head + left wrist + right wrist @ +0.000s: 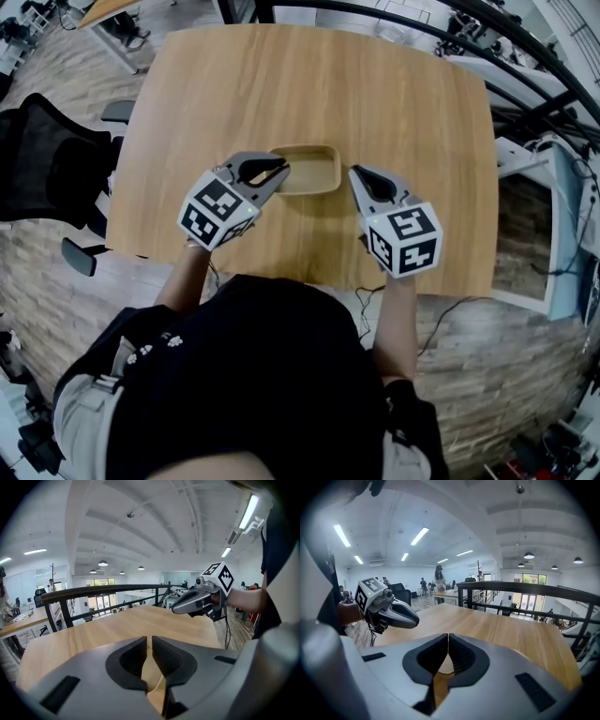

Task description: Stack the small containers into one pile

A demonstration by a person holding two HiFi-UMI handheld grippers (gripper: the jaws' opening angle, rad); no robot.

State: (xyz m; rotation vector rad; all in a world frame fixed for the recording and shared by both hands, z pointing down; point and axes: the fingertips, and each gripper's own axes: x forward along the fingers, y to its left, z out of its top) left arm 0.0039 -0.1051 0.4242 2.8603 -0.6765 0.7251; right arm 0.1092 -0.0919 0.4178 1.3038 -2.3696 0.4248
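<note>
A single tan container (309, 171), shallow and rectangular with rounded corners, sits on the wooden table (394, 103) just below the middle of the head view; whether more than one is nested in it cannot be told. The left gripper (281, 170) comes in from the lower left, its tip at the container's left rim, though whether it touches is unclear. Its own view shows the jaws all but together, with only a thin slit between the ribbed pads (161, 653) and nothing gripped in it. The right gripper (356, 174) angles in from the lower right, its tip just beside the container's right end and apart from it. In its own view the right gripper (448, 636) has its jaws pressed together at the tips, holding nothing. Each gripper view shows the other gripper raised above the tabletop, the right gripper (174, 610) at right of centre and the left gripper (415, 619) at left. A black office chair (47, 159) stands off the table's left edge.
</note>
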